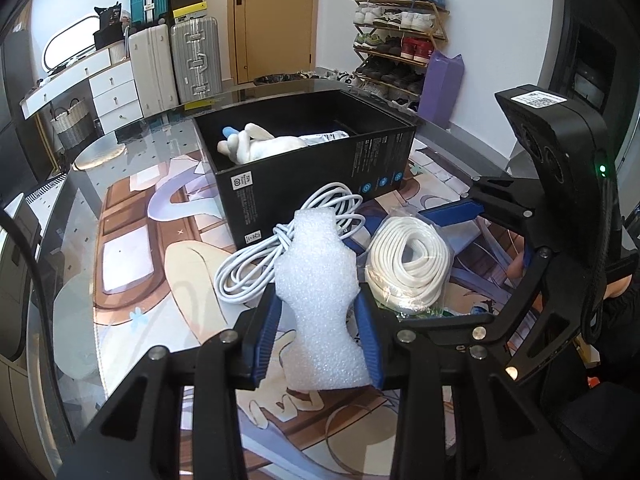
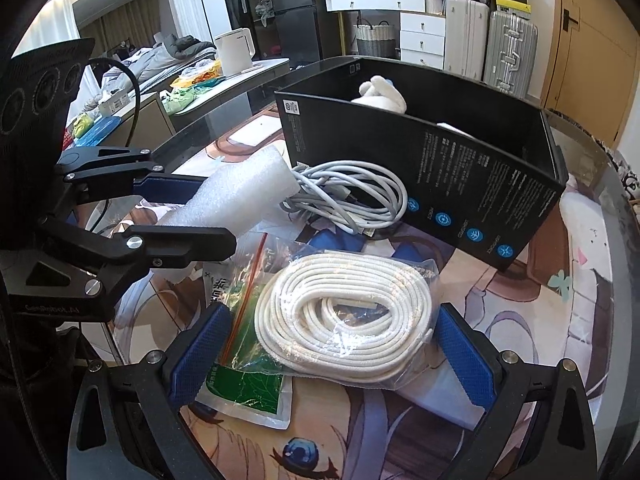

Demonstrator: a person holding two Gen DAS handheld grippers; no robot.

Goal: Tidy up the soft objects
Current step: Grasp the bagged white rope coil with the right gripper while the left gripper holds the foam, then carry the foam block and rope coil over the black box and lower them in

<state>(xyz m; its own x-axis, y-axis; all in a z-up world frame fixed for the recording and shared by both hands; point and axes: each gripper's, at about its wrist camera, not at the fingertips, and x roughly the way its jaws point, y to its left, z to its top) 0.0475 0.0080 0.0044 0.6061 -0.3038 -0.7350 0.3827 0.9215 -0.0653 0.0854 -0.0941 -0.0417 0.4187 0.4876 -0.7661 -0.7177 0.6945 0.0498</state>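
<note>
**Colours on your table**

You see a white bubbly foam piece (image 1: 320,304) between blue ribbed pads (image 1: 266,332), a pale grey coiled cable (image 1: 256,268), a cream braided rope coil (image 2: 344,320) in clear plastic, and a matte black cardboard box (image 1: 320,168) with blue round icons.

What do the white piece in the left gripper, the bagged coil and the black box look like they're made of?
White piece: looks like expanded foam, matte and pebbly-celled; it pinches in between the left gripper pads.
Bagged coil: seemingly braided white rope or cord, ribbed weave, inside a glossy, crinkled clear plastic bag.
Black box: probably matte printed cardboard, with thin straight walls and small print.
</note>
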